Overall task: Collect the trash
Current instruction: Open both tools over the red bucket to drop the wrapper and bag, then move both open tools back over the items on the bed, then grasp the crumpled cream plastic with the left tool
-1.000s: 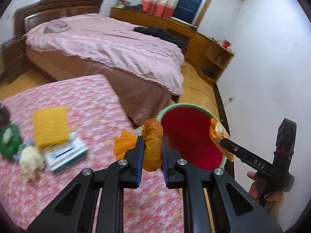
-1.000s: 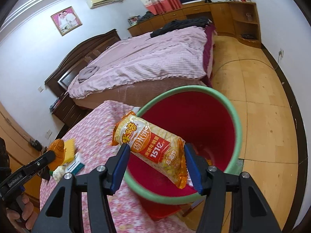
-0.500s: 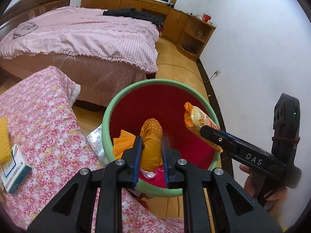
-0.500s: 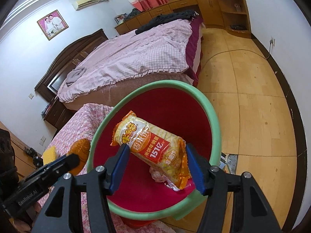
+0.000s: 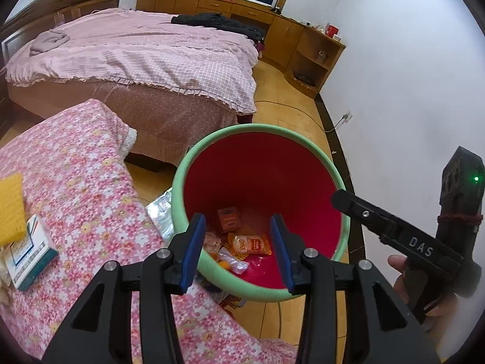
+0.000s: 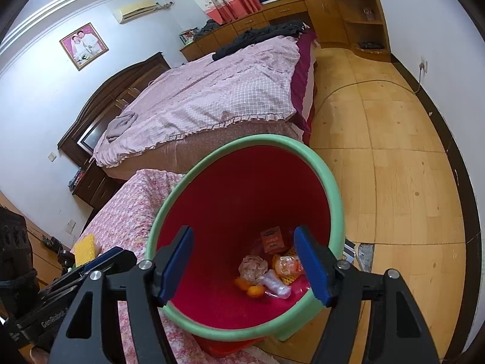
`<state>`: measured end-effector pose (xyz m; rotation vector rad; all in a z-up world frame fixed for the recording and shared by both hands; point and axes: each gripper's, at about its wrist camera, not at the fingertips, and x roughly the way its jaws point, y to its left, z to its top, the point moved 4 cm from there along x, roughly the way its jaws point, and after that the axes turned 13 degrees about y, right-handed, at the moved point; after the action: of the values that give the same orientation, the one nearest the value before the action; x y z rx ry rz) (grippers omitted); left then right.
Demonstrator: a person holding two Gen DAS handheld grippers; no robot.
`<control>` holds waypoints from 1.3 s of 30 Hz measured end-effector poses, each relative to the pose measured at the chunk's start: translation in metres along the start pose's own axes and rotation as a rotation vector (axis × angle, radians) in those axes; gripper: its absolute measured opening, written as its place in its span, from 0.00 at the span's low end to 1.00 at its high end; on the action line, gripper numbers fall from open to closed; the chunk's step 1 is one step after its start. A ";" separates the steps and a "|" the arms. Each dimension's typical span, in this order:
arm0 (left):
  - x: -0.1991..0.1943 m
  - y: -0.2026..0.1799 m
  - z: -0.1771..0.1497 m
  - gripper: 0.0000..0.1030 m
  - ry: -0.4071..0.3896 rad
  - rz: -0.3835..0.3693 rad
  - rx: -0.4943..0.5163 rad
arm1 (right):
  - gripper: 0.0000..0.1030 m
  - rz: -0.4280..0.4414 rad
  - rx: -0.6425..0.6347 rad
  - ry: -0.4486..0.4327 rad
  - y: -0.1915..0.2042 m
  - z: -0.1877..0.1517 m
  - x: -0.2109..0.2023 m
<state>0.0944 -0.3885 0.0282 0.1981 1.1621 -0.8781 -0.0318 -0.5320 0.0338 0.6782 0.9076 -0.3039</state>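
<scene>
Both grippers are spread wide with nothing between the pads, the left gripper and the right gripper each hanging over the red bin with the green rim. Down at the bottom sits the trash: a yellow snack packet, a small orange box, a crumpled wad and some orange peel bits. So that load looks binned. Further left, the floral tablecloth holds a yellow sponge and a small box; hard to say if those count as trash. Beyond, the pink bed.
</scene>
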 end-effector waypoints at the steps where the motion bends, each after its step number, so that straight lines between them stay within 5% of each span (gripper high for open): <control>1: -0.002 0.002 -0.002 0.43 -0.003 0.000 -0.006 | 0.69 0.003 -0.001 -0.002 0.001 0.000 -0.001; 23: -0.079 0.114 -0.056 0.43 -0.109 0.134 -0.237 | 0.70 0.094 -0.127 0.045 0.089 -0.033 0.005; 39: -0.105 0.216 -0.102 0.43 -0.113 0.298 -0.420 | 0.71 0.113 -0.209 0.114 0.145 -0.047 0.041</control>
<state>0.1580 -0.1361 0.0120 -0.0236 1.1490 -0.3672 0.0374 -0.3903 0.0400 0.5549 0.9900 -0.0689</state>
